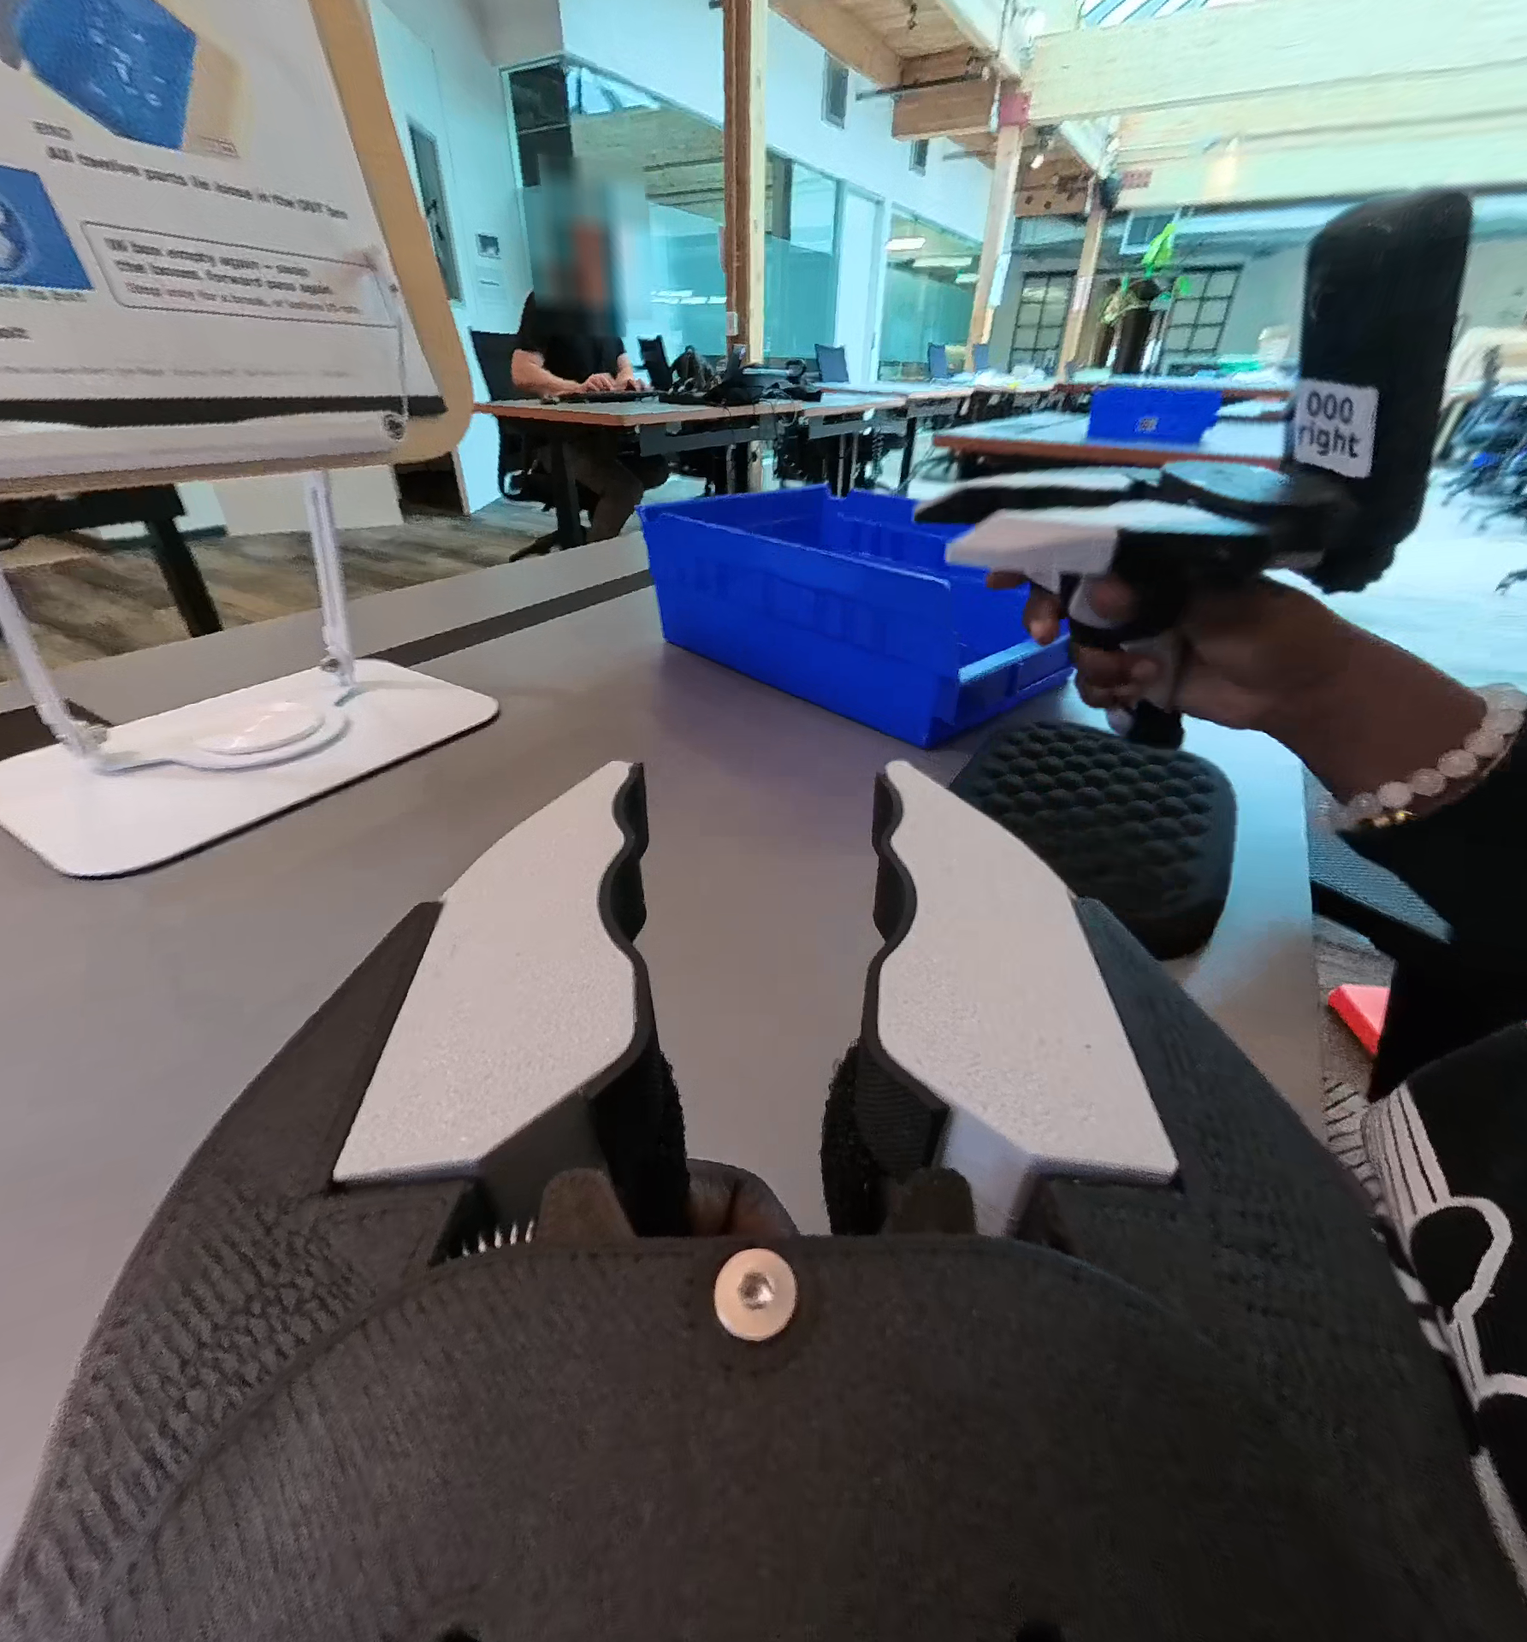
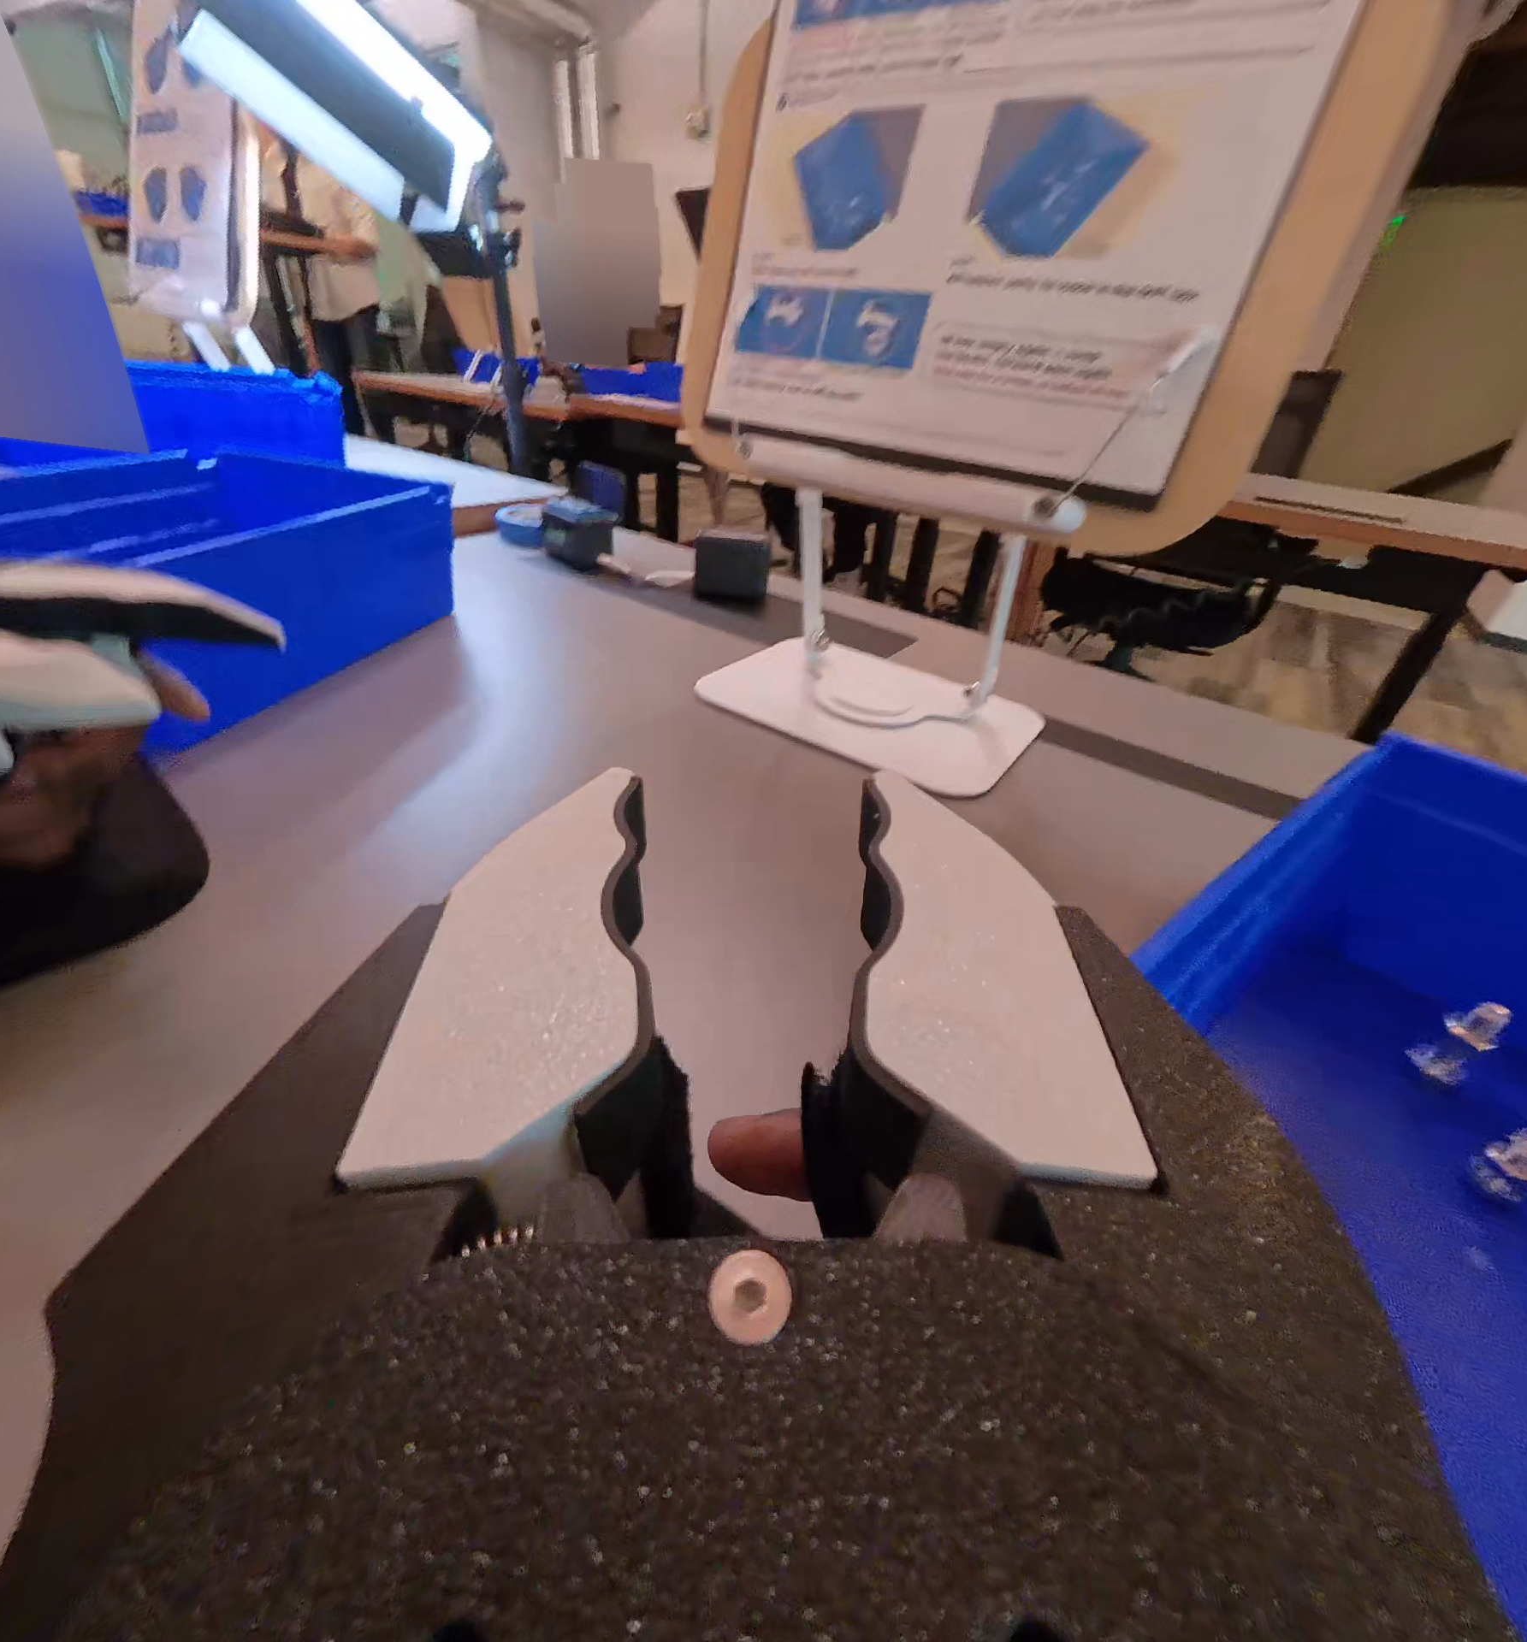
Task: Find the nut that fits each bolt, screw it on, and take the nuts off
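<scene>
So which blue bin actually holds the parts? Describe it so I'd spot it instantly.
Start at the white document stand mid-table in the right wrist view. The bin sits lower right of it, beside the right tongs. Unlike the blue bin at left, it holds small clear pieces.

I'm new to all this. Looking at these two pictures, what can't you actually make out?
- Clear parts in the right bin, right wrist view: blurred and small; nuts or bolts, can't tell.
- Inside of the bin in the left wrist view: hidden by its own wall.
- Sheet on the stand: cut off by the picture edge in both views.
- Seated person, left wrist view: head masked.
- Both grippers, left and right: open and empty.
</scene>
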{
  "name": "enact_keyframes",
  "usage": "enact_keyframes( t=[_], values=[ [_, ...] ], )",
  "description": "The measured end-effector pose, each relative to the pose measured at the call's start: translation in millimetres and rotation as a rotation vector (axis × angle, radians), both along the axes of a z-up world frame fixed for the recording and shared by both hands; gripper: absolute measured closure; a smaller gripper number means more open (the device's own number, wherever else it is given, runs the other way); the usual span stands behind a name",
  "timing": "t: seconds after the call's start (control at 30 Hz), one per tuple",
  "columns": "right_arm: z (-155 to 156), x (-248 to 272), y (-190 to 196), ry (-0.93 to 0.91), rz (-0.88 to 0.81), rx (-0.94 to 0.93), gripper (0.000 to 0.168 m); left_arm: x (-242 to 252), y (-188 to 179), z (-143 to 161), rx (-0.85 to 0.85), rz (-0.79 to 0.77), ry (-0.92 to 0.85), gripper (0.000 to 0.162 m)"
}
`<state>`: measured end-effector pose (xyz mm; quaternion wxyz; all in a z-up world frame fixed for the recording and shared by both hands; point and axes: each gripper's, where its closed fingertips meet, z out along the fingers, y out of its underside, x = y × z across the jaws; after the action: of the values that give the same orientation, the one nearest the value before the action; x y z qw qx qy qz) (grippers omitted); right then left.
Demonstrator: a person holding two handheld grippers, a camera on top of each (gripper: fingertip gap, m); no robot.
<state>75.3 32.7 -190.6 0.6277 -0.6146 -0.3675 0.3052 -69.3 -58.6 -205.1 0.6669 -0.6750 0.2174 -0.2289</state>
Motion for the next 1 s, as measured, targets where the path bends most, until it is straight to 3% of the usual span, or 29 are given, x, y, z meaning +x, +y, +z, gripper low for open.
enact_keyframes(
  t=[0.17, 0.33, 0.47, 0.63, 0.83, 1.0],
  values=[
    [-29, -6, -3, -0.032, 0.021, -0.052, 0.122, -54, -5, 35, -0.055, 0.117, 0.065, 0.113],
    [-26, -5, -1, -0.012, 0.001, -0.026, 0.125, -179, 4, 37, -0.331, 0.422, 0.27, 0.115],
    [-24, -3, -1, 0.005, -0.009, -0.015, 0.125, -267, 14, 12, -0.558, 0.615, 0.275, 0.116],
    [-20, 2, -1, 0.045, -0.015, -0.008, 0.126, -331, 22, -52, -0.838, 0.72, 0.156, 0.118],
    [-15, 7, -2, 0.087, -0.022, 0.0, 0.128, -348, 17, -98, -1.038, 0.725, 0.116, 0.124],
    [-13, 8, -3, 0.098, -0.023, 0.013, 0.128, -352, 15, -113, -1.089, 0.738, 0.138, 0.131]
  ],
)
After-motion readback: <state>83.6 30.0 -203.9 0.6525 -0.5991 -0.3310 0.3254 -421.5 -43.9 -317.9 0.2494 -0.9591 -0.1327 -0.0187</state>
